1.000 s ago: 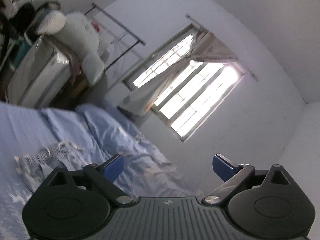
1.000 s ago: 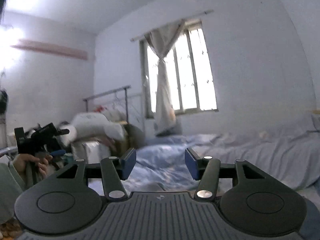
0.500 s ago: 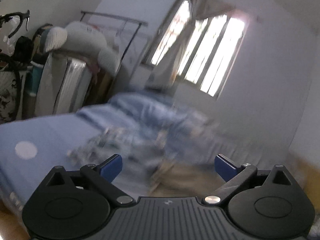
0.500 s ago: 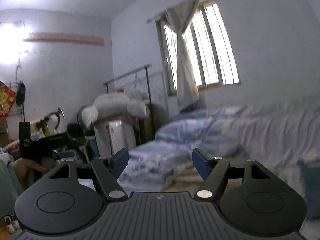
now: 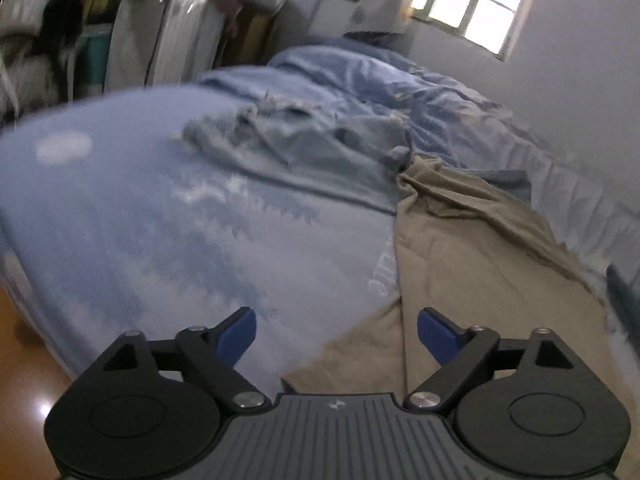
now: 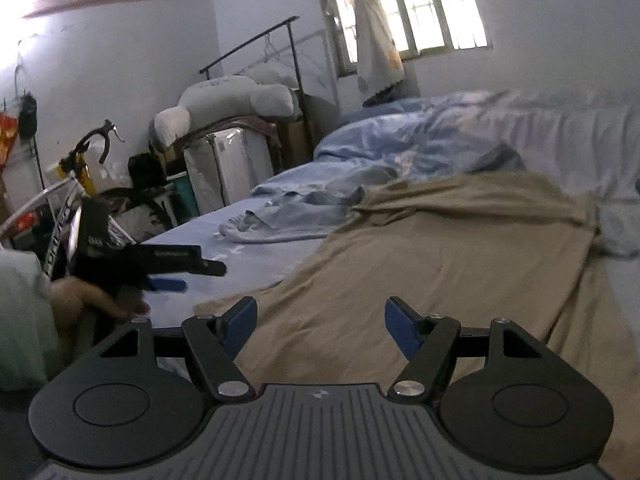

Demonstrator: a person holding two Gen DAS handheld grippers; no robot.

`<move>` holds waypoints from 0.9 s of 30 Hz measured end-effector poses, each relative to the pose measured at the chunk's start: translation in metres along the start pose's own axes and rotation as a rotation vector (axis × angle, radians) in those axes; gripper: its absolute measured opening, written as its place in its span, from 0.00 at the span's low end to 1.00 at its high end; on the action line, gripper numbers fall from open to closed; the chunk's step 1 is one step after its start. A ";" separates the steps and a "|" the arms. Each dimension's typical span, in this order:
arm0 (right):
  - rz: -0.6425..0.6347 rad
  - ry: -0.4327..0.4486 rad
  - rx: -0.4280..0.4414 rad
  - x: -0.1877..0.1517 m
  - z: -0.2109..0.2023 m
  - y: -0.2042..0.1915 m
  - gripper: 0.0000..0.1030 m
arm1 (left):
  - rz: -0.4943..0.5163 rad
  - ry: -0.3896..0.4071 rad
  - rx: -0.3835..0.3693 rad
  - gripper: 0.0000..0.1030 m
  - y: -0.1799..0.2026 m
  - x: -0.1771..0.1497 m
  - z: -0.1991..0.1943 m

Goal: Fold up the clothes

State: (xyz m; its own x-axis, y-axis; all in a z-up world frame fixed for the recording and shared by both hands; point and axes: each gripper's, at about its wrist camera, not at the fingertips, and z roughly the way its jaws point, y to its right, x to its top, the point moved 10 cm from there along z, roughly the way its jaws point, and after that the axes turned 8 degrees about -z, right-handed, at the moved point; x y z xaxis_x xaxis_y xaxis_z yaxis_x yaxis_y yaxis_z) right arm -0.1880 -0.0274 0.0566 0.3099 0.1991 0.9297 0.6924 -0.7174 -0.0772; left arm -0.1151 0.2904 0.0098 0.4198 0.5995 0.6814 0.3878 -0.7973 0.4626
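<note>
Left tool closing (nothing between), right tool open, above blue bed.

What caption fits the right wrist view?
Right tool open above a tan garment spread on the bed, blue garment crumpled beyond.

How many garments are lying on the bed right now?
2. A tan garment is spread on the near side of the bed; a crumpled light-blue garment lies beyond it toward the far left. Others may be hidden in the rumpled blue bedding.

Matt tan cloth garment, glossy wood floor.
</note>
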 end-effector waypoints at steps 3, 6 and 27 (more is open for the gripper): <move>0.016 -0.030 -0.020 -0.007 0.006 0.004 0.70 | -0.042 -0.038 -0.043 0.68 -0.009 -0.009 0.013; 0.029 -0.032 -0.018 -0.006 0.009 0.004 0.70 | -0.046 -0.060 -0.070 0.65 -0.012 -0.014 0.022; -0.091 -0.084 -0.018 -0.013 0.029 -0.015 0.70 | -0.242 0.043 -0.039 0.00 -0.058 -0.021 -0.039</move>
State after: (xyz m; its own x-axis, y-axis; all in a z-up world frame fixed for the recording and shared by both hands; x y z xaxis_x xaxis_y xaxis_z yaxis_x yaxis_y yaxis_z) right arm -0.1840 0.0002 0.0354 0.3001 0.3189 0.8990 0.7088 -0.7053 0.0136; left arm -0.1785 0.3213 -0.0090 0.2829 0.7702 0.5717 0.4405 -0.6338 0.6359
